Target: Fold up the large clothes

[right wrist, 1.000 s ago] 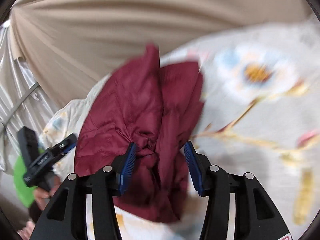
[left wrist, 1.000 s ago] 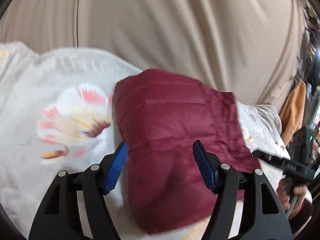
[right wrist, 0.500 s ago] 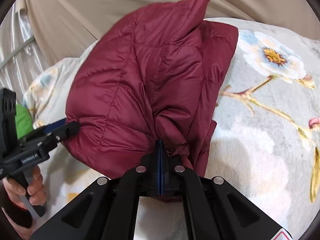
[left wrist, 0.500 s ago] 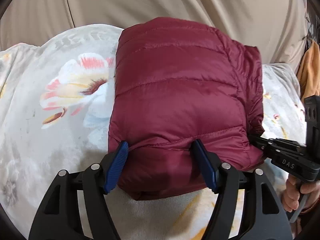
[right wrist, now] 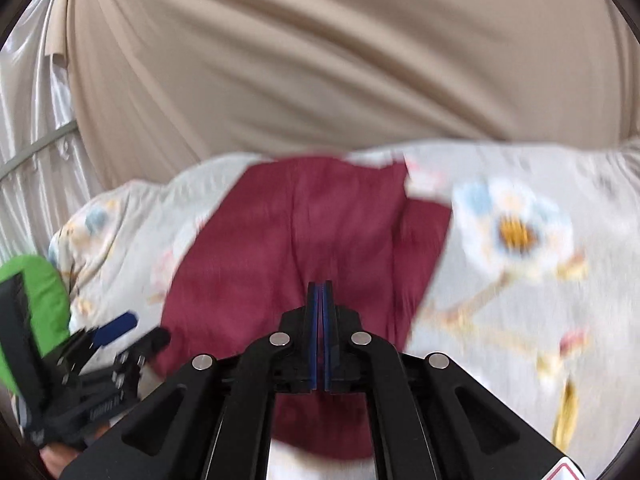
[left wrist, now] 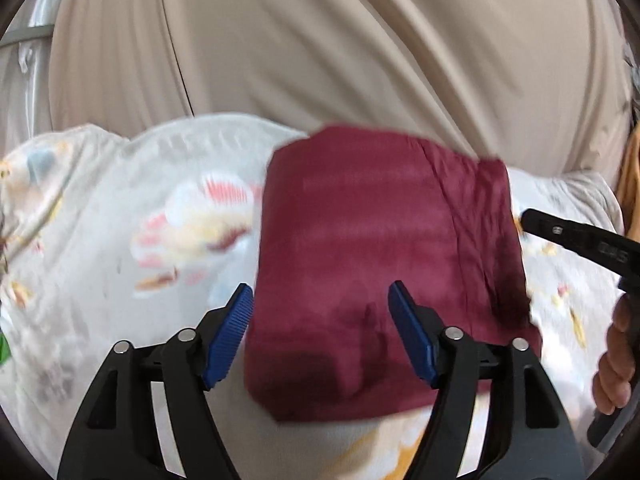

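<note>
We logged the left gripper (left wrist: 320,312): jaws wide and opening, blue pads (left wrist: 230,336) pressing nothing. Right gripper (right wrist: 322,320): blue pads pressed together, nothing visibly between. One hand (left wrist: 616,364) wrapped its handle.

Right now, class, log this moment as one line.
item: folded maroon jacket on floral blanket | left tongs: open, over jacket | right tongs: shut, nothing gripped

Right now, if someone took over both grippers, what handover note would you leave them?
Left gripper: fingers opening, pads clear of the maroon jacket seen between them.
Right gripper: fingers shut, no fabric visibly pinched.
Jacket: folded into a compact block on the floral blanket.
Done: the main folds, apparently.
Left: check the looser right-hand edge, tidy if needed.
</note>
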The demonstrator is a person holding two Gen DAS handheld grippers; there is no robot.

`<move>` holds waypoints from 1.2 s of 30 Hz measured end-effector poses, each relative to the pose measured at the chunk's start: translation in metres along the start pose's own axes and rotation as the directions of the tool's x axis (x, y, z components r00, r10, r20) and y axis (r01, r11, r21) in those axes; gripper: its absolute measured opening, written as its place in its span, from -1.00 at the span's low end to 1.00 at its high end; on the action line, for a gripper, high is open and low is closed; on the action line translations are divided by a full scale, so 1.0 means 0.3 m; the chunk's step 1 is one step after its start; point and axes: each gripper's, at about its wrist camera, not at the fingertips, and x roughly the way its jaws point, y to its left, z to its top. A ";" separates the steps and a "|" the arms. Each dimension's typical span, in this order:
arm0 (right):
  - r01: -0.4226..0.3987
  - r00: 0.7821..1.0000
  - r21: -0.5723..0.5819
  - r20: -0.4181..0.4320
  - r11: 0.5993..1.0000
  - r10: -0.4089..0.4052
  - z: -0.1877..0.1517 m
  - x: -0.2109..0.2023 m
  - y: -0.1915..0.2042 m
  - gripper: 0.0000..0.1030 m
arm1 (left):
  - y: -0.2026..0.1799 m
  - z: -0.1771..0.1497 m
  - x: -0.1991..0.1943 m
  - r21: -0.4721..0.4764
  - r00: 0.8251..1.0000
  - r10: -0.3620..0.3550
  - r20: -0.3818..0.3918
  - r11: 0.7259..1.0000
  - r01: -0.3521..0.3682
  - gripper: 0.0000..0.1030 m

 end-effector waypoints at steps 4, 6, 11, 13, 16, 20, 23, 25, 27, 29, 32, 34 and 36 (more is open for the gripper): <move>0.065 0.995 0.048 -0.079 0.997 -0.061 0.049 0.183 -0.057 -1.00 | 0.005 0.028 0.121 -0.031 0.996 0.003 -0.084 1.000 -0.006 0.36; 0.087 0.989 0.091 -0.130 0.992 -0.075 0.006 0.261 -0.125 -1.00 | 0.009 0.006 0.171 -0.029 0.993 -0.010 -0.120 1.000 0.006 0.43; 0.079 0.987 0.122 -0.150 0.989 -0.060 -0.078 0.314 -0.172 -1.00 | 0.014 -0.045 0.215 -0.056 0.992 -0.029 -0.126 0.998 0.022 0.66; 0.089 0.985 0.133 -0.158 0.987 -0.068 -0.068 0.307 -0.164 -1.00 | 0.016 -0.043 0.215 -0.066 0.991 -0.019 -0.134 0.998 0.011 0.66; 0.102 0.990 0.152 -0.116 0.983 -0.084 -0.065 0.188 -0.134 -0.99 | 0.021 -0.040 0.168 -0.086 0.990 -0.010 -0.143 0.996 -0.002 0.63; 0.112 0.991 0.106 -0.083 0.988 -0.103 -0.136 0.000 -0.076 -0.91 | -0.005 -0.077 0.050 -0.058 0.994 0.017 -0.106 0.998 -0.023 0.80; 0.123 0.988 0.069 -0.101 0.990 -0.116 -0.234 -0.107 -0.035 -0.73 | -0.039 -0.131 -0.022 -0.030 0.995 0.028 -0.099 0.999 -0.031 0.83; 0.167 0.980 0.037 -0.120 0.985 -0.161 -0.324 -0.161 -0.009 -0.59 | -0.065 -0.180 -0.064 -0.014 0.994 0.034 -0.101 0.999 -0.035 0.83; 0.185 0.973 0.034 -0.144 0.982 -0.179 -0.390 -0.182 0.004 -0.40 | -0.094 -0.228 -0.090 0.007 0.993 0.047 -0.105 0.999 -0.046 0.84; 0.189 0.969 0.021 -0.164 0.982 -0.183 -0.459 -0.199 0.025 -0.37 | -0.121 -0.270 -0.105 0.031 0.992 0.063 -0.111 0.998 -0.060 0.84; 0.229 0.958 -0.007 -0.176 0.973 -0.226 -0.555 -0.221 0.058 -0.24 | -0.161 -0.328 -0.115 0.070 0.988 0.081 -0.132 0.995 -0.073 0.84; 0.238 0.955 -0.002 -0.182 0.971 -0.235 -0.581 -0.227 0.065 -0.22 | -0.179 -0.352 -0.124 0.085 0.985 0.104 -0.135 0.992 -0.093 0.83; 0.257 0.953 -0.007 -0.165 0.966 -0.255 -0.598 -0.238 0.071 -0.19 | -0.186 -0.356 -0.144 0.087 0.986 0.136 -0.101 0.988 -0.128 0.83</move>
